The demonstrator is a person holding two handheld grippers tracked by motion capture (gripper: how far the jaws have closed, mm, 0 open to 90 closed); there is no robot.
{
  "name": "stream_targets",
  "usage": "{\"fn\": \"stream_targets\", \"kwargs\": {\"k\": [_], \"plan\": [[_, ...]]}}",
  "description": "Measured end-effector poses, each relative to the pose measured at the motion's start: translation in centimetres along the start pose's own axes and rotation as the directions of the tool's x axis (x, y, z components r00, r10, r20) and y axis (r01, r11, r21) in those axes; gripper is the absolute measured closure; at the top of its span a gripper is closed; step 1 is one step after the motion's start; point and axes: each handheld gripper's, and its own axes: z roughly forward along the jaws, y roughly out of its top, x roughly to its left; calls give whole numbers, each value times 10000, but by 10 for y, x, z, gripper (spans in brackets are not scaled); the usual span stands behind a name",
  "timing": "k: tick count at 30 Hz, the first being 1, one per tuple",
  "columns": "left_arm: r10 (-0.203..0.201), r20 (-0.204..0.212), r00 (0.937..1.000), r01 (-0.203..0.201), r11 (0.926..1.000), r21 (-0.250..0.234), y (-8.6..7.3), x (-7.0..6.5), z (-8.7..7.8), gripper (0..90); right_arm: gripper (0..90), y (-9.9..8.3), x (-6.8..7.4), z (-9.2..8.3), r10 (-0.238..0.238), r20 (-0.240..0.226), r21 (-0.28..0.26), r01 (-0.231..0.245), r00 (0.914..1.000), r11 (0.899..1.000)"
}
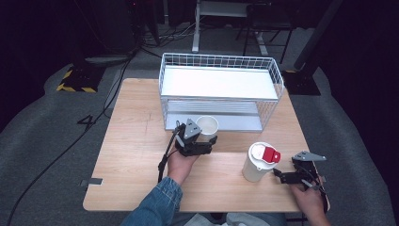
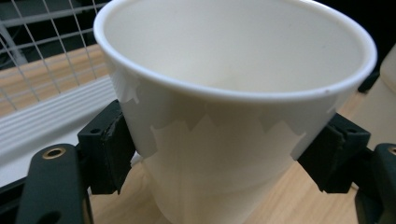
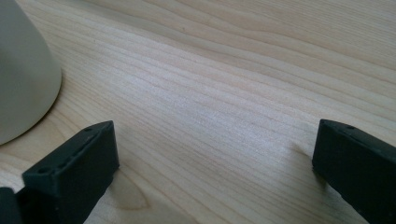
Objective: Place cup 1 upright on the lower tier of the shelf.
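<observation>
Left gripper [image 1: 203, 139], held in a hand with a denim sleeve, clamped on a white paper cup [image 1: 207, 126] near the middle of the wooden table [image 1: 136, 141]. Seen in the left gripper view: cup [image 2: 233, 116] upright with its mouth open and empty, pinched at its wall by black pads [image 2: 109, 144] on both sides, just below the rolled rim. Just behind the cup, a white wire basket rack [image 1: 221, 89] with a white upper shelf and a lower shelf.

Further right, standing alone on the table: a white tumbler [image 1: 258, 162] with a red-and-white lid. Just beside it, to its right, near the table's edge: right gripper [image 1: 292, 176], low over the wood. Jaws spread wide in the right gripper view, nothing but bare wood grain between them, tumbler's pale wall [image 3: 23, 79] off to the left of the left jaw, apart from it.
</observation>
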Motion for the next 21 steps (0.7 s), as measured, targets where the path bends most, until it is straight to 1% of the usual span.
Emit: {"fn": "stream_targets", "kwargs": {"k": [1,4,7,9,12,13,14,15,16,21], "plan": [[-125,43,9999,125,9999,-60,0,0,2,216,5,0,0,0,4,3,-5,-4,10000,10000],[-185,41,9998,185,9998,16,2,1,7,216,5,0,0,0,5,1,-5,-5,10000,10000],[-132,14,9999,132,9999,-88,5,2,13,216,5,0,0,0,5,4,-3,-5,10000,10000],[-56,-124,9999,56,10000,-42,8,2,17,216,5,0,0,0,3,-16,-4,-3,10000,10000],[-64,-277,9996,60,9999,-155,8,3,23,216,5,0,0,0,2,3,-6,-2,10000,10000],[-174,-404,9990,168,9997,-171,8,5,27,216,5,0,0,0,1,3,-6,-1,10000,10000],[-174,-404,9990,168,9997,-171,8,5,27,216,5,0,0,0,1,3,-6,-1,10000,10000],[-266,-451,9986,260,9995,-154,8,6,30,216,5,0,0,0,2,4,-6,-2,10000,10000],[-464,-515,9976,458,9989,-122,8,9,34,216,5,0,0,0,2,-14,-3,-2,10000,10000],[-493,-670,9965,482,9987,-184,11,13,42,217,5,0,0,0,-1,-2,0,1,10000,10000]]}}
